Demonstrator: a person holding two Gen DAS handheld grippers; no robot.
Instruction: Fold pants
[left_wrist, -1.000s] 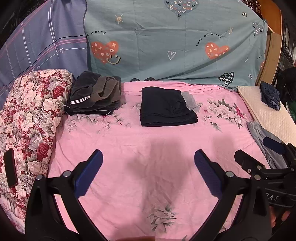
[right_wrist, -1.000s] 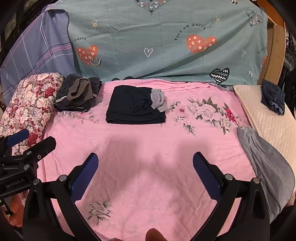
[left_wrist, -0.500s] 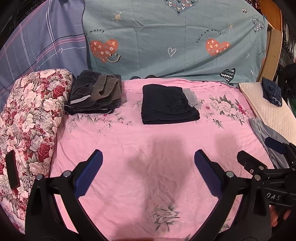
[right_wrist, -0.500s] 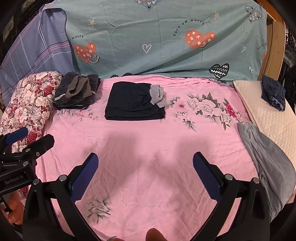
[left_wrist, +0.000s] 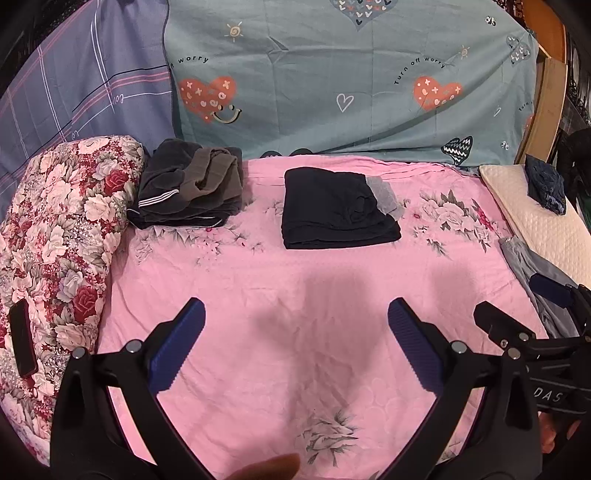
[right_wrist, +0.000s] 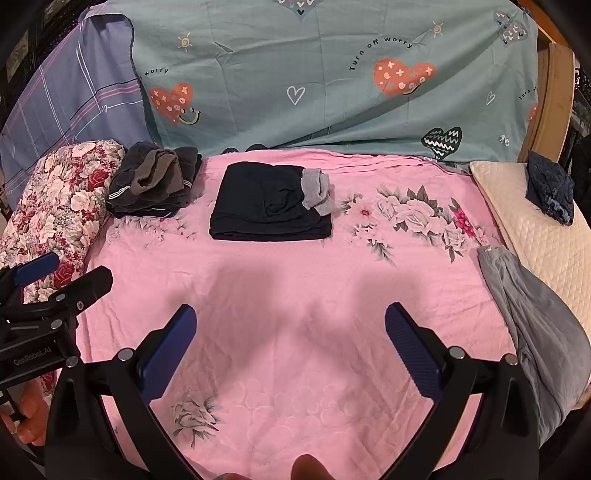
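Note:
Folded black pants (left_wrist: 338, 208) with a grey patch lie on the pink bed sheet (left_wrist: 295, 295), far centre; they also show in the right wrist view (right_wrist: 271, 206). Loose grey pants (right_wrist: 532, 325) hang over the bed's right edge, also seen in the left wrist view (left_wrist: 532, 269). My left gripper (left_wrist: 295, 317) is open and empty above the near sheet. My right gripper (right_wrist: 290, 321) is open and empty, beside the left one, left of the grey pants.
A stack of folded dark and grey clothes (left_wrist: 190, 184) sits at the far left. A floral quilt roll (left_wrist: 55, 229) with a phone (left_wrist: 22, 341) on it lies along the left. A cream pad (right_wrist: 546, 229) with a dark blue garment (right_wrist: 550, 192) is at the right.
Both views have shifted slightly; the bed contents sit a little lower and further right in frame. The grippers stay open and nothing on the bed has moved.

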